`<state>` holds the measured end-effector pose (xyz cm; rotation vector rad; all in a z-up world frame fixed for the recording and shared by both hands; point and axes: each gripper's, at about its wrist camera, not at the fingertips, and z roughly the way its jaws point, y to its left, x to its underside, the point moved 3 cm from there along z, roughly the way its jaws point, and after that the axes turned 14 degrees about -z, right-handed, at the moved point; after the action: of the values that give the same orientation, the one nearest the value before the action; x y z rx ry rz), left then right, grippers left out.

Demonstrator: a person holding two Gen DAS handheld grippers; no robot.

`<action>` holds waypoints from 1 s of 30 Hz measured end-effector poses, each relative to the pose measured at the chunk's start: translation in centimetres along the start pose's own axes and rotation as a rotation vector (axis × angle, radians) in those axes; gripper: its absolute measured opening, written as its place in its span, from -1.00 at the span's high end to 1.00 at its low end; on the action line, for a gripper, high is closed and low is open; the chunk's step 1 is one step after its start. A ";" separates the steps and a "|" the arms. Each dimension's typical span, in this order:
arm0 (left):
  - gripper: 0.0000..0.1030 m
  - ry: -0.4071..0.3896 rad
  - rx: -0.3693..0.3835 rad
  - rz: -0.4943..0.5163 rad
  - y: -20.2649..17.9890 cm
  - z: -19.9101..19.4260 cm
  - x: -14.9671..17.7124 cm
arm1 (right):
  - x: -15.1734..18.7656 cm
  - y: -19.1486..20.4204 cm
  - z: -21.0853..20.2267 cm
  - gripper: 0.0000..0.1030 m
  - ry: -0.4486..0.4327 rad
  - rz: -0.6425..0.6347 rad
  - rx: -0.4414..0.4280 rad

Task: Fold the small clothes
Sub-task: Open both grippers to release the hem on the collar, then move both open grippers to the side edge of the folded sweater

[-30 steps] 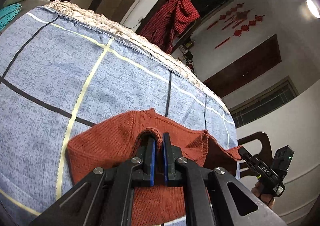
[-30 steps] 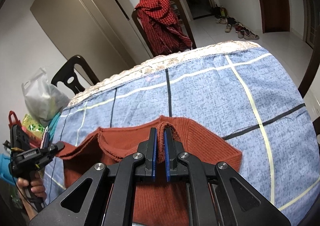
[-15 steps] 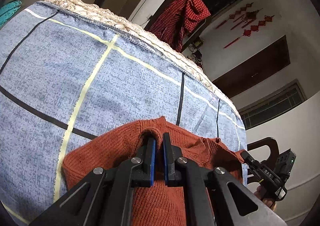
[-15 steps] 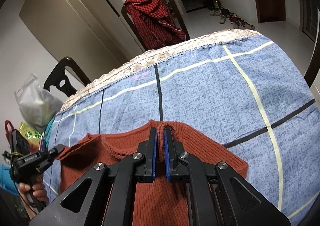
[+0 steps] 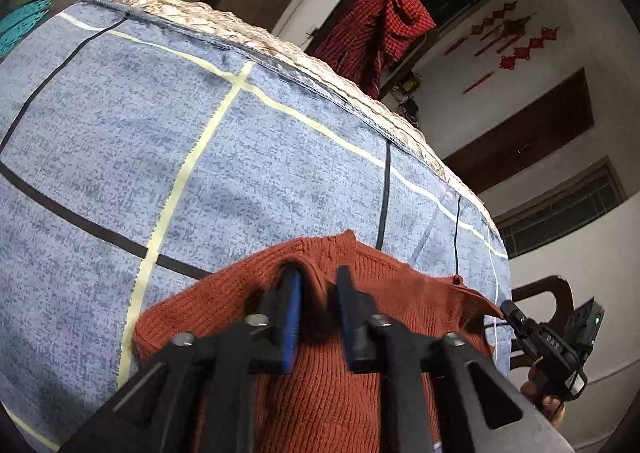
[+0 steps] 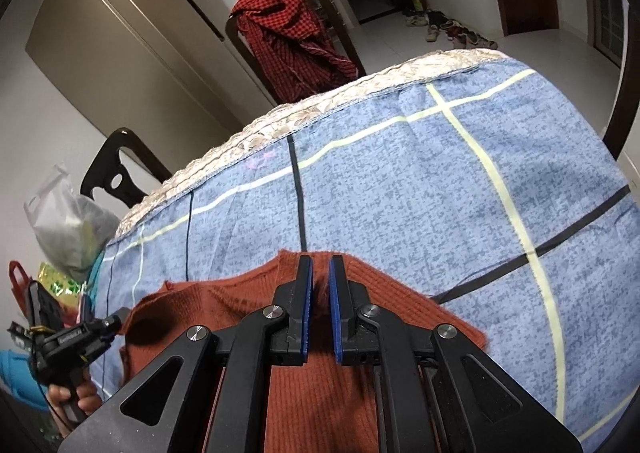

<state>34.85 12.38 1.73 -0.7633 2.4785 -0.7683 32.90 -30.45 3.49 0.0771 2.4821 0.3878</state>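
A rust-red ribbed knit garment (image 5: 328, 385) lies on the blue checked tablecloth (image 5: 240, 181) at the near edge of the table. It also shows in the right wrist view (image 6: 320, 393). My left gripper (image 5: 316, 285) is open, its jaws apart on either side of a raised fold of the knit at the garment's far edge. My right gripper (image 6: 320, 273) is open too, its jaws parted over the far edge of the garment. Each gripper shows small at the other view's side, at the garment's end.
The tablecloth (image 6: 420, 193) has a beige woven border at the far edge. A chair with a red checked shirt (image 6: 292, 37) stands beyond the table. Another dark chair (image 6: 120, 173) and a plastic bag (image 6: 68, 225) are at the left.
Both grippers have opened and let go of the knit folds they pinched. The garment's far edge has settled onto the cloth.
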 end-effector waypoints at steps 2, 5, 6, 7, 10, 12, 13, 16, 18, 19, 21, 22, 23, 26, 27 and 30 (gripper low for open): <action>0.19 -0.030 -0.003 0.001 0.1 -0.4 -0.2 | 0.0 -0.3 -0.4 0.85 -0.012 0.007 -0.008; 0.18 -0.056 -0.003 0.018 0.1 -1.1 -0.4 | 0.0 -0.6 -0.8 0.84 -0.021 0.003 0.003; 0.17 -0.064 -0.007 0.021 0.0 -1.4 -0.3 | 0.0 -0.7 -0.9 0.84 -0.021 0.000 0.007; 0.11 -0.070 -0.010 0.026 -0.1 -1.6 -0.3 | 0.1 -0.8 -1.1 0.84 -0.025 -0.001 0.008; 0.06 -0.094 -0.012 0.058 -0.3 -2.4 0.1 | 0.2 -0.9 -1.7 0.84 -0.037 -0.003 0.008; 0.03 -0.118 -0.021 0.093 -0.6 -3.1 0.6 | 0.3 -0.7 -2.1 0.84 -0.046 -0.018 0.014; 0.00 -0.126 -0.023 0.109 -0.8 -3.3 0.9 | 0.5 -0.5 -2.2 0.84 -0.048 -0.030 0.019; -0.10 -0.121 -0.010 0.160 -1.3 -3.7 2.3 | 1.4 0.9 -2.3 0.75 -0.045 -0.114 0.033; -0.12 -0.102 -0.019 0.201 -1.7 -3.5 3.5 | 2.0 1.8 -2.2 0.66 -0.037 -0.167 0.041; -0.12 -0.093 -0.025 0.224 -1.8 -3.4 4.2 | 2.6 2.6 -1.9 0.60 -0.028 -0.213 0.051; -0.12 -0.075 -0.048 0.277 -1.9 -2.9 5.5 | 3.6 3.7 -1.5 0.47 -0.007 -0.292 0.075; -0.13 -0.068 -0.067 0.304 -1.9 -2.7 6.3 | 4.1 4.2 -1.2 0.39 0.001 -0.329 0.087; -0.13 -0.068 -0.083 0.321 -1.9 -2.5 6.8 | 4.7 4.8 -0.9 0.37 0.009 -0.375 0.101; -0.12 -0.051 -0.101 0.349 -1.6 -1.9 7.9 | 6.0 5.4 -0.4 0.37 0.024 -0.436 0.144; -0.13 -0.042 -0.102 0.346 -1.4 -1.8 8.1 | 6.4 5.2 -0.4 0.37 0.028 -0.447 0.162; -0.13 -0.038 -0.131 0.353 -0.6 -1.7 8.5 | 7.1 4.4 -0.3 0.37 0.044 -0.449 0.183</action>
<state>27.77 7.41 1.45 -0.3600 2.5476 -0.4627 26.80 -25.25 0.95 -0.4110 2.4782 -0.0286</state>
